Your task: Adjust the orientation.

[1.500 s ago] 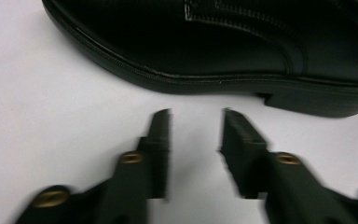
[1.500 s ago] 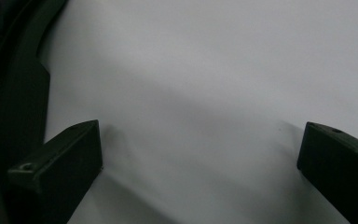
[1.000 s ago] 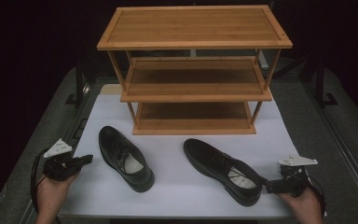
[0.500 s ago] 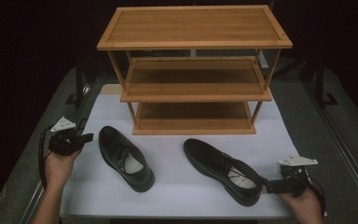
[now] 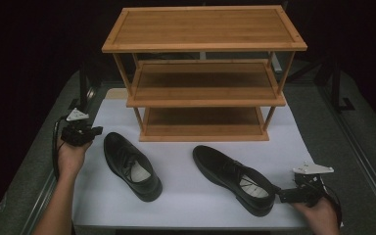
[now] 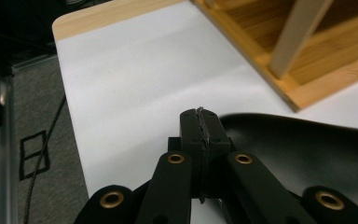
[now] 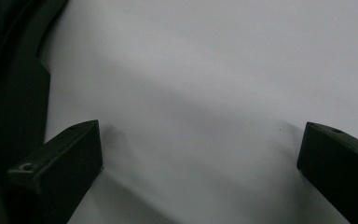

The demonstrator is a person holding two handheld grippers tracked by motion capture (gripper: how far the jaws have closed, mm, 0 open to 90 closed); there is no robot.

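Bare rack (image 5: 203,93); left tool (image 5: 94,131) clenched by shoe (image 5: 129,165), right tool (image 5: 277,193) released.

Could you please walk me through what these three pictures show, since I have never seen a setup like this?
There is no robot here: a person holds a hand-held two-jaw gripper in each hand. The high view looks down on the table from the person's side. The left gripper sits beside the heel of the left shoe; the right gripper sits at the heel of the right shoe. Both black shoes lie on a white sheet in front of an empty three-tier wooden rack. The other two pictures come from cameras riding on the grippers, looking along their jaws. The left gripper's jaws are shut with nothing between them; the right gripper's stand wide open over the sheet. Neither holds anything.
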